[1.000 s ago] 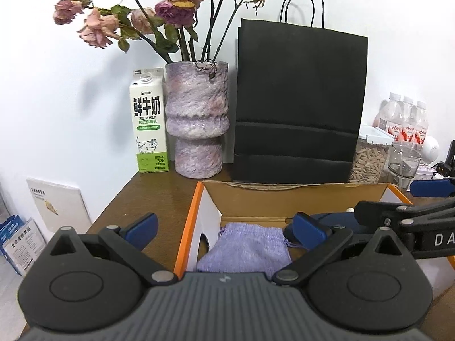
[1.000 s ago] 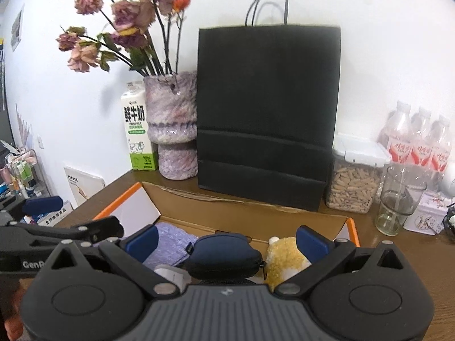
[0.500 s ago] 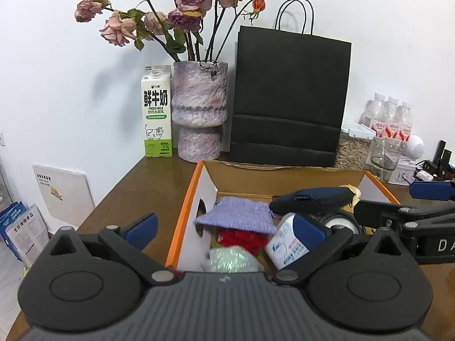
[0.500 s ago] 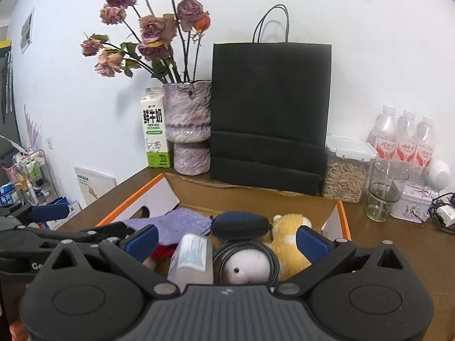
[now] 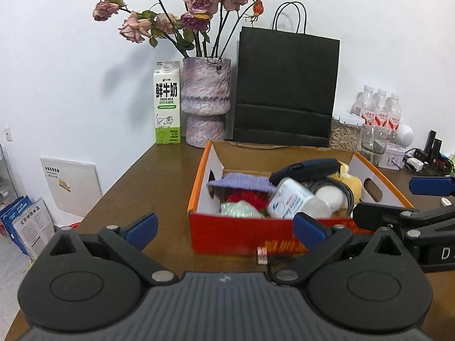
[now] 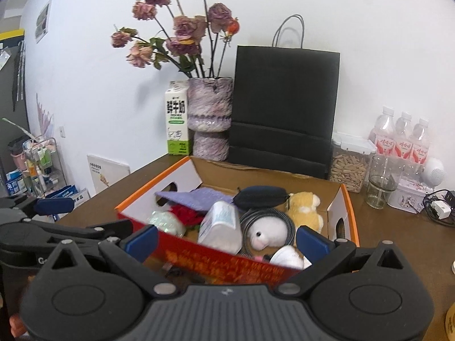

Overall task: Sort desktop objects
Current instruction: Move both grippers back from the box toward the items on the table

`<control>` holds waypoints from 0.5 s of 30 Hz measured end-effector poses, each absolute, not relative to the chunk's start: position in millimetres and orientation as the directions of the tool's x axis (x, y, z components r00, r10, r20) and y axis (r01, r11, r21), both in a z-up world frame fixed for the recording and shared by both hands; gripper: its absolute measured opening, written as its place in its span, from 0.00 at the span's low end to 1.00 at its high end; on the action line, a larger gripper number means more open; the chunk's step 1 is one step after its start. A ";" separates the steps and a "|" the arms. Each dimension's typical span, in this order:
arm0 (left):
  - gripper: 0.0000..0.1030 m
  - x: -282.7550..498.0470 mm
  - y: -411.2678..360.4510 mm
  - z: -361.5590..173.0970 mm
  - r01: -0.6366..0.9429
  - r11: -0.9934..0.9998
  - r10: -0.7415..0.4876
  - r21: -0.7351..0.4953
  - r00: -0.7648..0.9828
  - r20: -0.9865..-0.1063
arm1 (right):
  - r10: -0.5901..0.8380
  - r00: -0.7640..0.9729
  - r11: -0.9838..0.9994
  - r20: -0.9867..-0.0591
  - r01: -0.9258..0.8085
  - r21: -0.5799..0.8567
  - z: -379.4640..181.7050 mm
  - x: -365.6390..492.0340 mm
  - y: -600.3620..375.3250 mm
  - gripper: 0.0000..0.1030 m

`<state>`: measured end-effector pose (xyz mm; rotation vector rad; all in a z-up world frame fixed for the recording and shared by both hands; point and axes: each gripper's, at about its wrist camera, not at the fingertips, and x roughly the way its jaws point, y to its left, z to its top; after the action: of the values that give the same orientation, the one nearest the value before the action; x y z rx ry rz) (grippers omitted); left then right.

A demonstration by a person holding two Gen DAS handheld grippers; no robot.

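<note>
Change: both grippers have pulled back from over the box [image 5: 241,233], so its red front wall now shows.
Left gripper [image 5: 224,228]: spread wide, empty, facing the box's left front corner.
Right gripper [image 6: 227,240]: likewise released, nothing between its pads.
Box contents: white bottle [image 6: 220,227], purple pouch [image 5: 241,183], dark case [image 6: 260,197], plush toys, heaped together inside.
Judgement: retreat likely marks filling done.

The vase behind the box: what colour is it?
Mottled purple and white vase; left wrist view.
</note>
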<state>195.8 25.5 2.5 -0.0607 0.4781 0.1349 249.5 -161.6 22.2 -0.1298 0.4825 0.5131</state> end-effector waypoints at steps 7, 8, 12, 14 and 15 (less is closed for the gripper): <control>1.00 159.8 23.2 -13.2 -0.112 0.994 0.091 -0.015 0.874 -0.477 | 0.439 0.746 0.860 -0.501 -0.510 -0.004 1.7 211.0 -171.9 1.00; 1.00 156.5 23.0 -17.1 -0.109 0.994 0.089 -0.014 0.871 -0.483 | 0.436 0.741 0.860 -0.511 -0.510 -0.006 -3.6 205.8 -173.5 1.00; 1.00 146.1 22.8 -35.7 -0.100 0.995 0.081 -0.009 0.852 -0.518 | 0.418 0.727 0.859 -0.545 -0.511 -0.023 -25.8 189.9 -176.9 1.00; 1.00 142.2 22.9 -43.6 -0.094 0.996 0.075 -0.007 0.844 -0.532 | 0.406 0.720 0.860 -0.563 -0.509 -0.030 -36.0 183.9 -177.8 0.99; 1.00 140.3 23.2 -48.2 -0.090 0.996 0.073 -0.005 0.838 -0.541 | 0.405 0.715 0.859 -0.570 -0.511 -0.029 -40.4 181.4 -178.4 0.97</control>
<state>140.3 23.2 -48.2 -0.0306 0.5714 0.0858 181.4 -178.4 -40.4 -0.1904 0.5842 0.5104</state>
